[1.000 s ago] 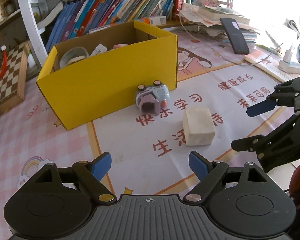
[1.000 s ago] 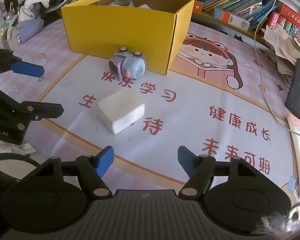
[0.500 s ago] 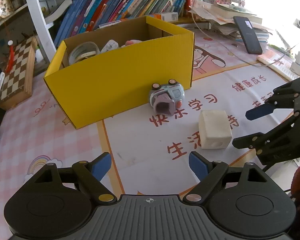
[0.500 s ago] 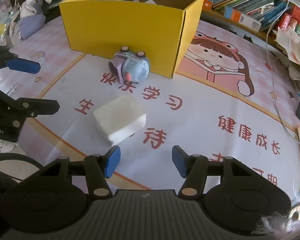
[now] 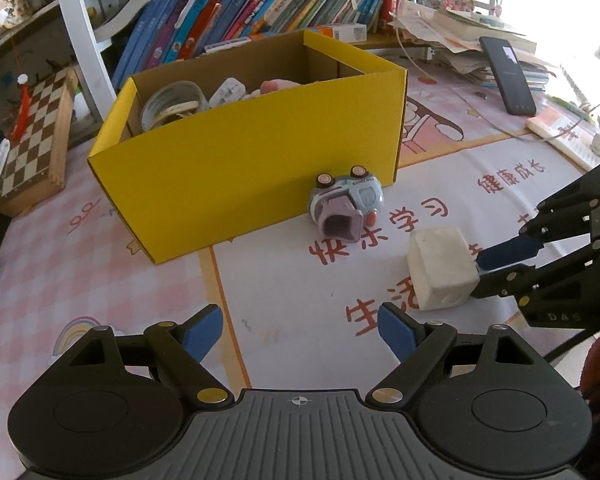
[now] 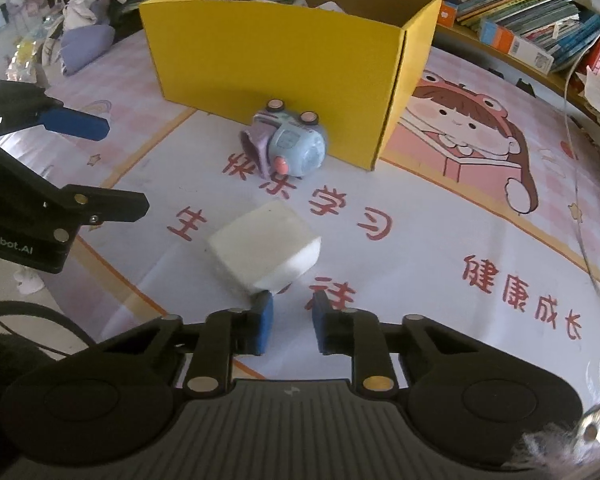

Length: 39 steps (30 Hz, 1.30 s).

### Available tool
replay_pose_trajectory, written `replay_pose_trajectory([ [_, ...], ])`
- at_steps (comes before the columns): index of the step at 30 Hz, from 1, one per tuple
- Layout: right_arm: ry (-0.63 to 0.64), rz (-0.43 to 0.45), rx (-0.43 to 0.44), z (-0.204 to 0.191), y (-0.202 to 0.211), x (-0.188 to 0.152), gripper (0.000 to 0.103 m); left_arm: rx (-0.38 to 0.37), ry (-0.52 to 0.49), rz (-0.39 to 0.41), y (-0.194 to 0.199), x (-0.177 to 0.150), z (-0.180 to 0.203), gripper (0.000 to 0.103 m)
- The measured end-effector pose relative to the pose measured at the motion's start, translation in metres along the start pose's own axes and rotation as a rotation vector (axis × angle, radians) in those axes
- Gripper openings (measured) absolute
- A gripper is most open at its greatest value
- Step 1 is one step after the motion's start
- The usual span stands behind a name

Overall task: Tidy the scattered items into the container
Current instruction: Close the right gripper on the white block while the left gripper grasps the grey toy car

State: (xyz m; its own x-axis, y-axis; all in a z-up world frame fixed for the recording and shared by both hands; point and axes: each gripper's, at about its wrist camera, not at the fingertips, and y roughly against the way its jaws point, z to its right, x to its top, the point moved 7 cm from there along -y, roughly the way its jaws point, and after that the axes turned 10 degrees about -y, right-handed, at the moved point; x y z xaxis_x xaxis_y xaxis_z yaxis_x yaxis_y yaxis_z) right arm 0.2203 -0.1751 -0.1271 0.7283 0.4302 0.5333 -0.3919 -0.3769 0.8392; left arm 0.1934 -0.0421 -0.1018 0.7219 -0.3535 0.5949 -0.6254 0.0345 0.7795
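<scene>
A white foam block (image 5: 440,266) (image 6: 264,248) lies on the printed mat. A blue and purple toy car (image 5: 346,204) (image 6: 288,144) lies on its side against the yellow cardboard box (image 5: 240,168) (image 6: 284,56), which holds tape rolls and other items. My right gripper (image 6: 290,322) has its jaws narrowed but still apart, its left fingertip (image 6: 260,320) touching the block's near corner; it also shows in the left wrist view (image 5: 500,264). My left gripper (image 5: 300,332) is open and empty above the mat, left of the block; it also shows in the right wrist view (image 6: 80,160).
A row of books (image 5: 240,4) stands behind the box. A chessboard (image 5: 32,128) lies at the far left. A black phone (image 5: 508,76) rests on papers at the back right, with a white cable (image 6: 576,160) trailing over the mat. Clothes (image 6: 88,36) pile at the left.
My right gripper has moved forward to the white block and narrowed its jaws. My left gripper has drawn back and shifted left, still open.
</scene>
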Motion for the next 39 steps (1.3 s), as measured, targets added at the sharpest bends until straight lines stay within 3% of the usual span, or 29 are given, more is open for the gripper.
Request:
replay_pose_trajectory([
  [4,-0.003,-0.002,0.006,0.001,-0.001,0.001,0.024,-0.004,0.001,0.009,-0.005,0.008,-0.002,0.087],
  [9,0.037,0.009,0.019,-0.004,-0.001,0.004,0.059,-0.010,0.021,0.038,-0.005,0.018,-0.008,0.087],
  [14,0.078,0.015,0.037,-0.011,-0.003,0.010,0.070,-0.015,0.026,0.023,-0.010,0.016,-0.011,0.087],
  [28,0.143,-0.016,0.147,-0.029,-0.021,0.021,0.064,-0.016,0.021,0.008,-0.017,0.019,-0.017,0.087],
  [32,0.149,-0.001,0.165,-0.029,-0.020,0.023,0.049,-0.022,0.014,0.009,-0.021,0.023,-0.016,0.087],
  [39,0.100,0.038,0.105,-0.012,-0.012,0.030,0.040,-0.040,0.003,0.012,-0.028,0.031,-0.013,0.087],
])
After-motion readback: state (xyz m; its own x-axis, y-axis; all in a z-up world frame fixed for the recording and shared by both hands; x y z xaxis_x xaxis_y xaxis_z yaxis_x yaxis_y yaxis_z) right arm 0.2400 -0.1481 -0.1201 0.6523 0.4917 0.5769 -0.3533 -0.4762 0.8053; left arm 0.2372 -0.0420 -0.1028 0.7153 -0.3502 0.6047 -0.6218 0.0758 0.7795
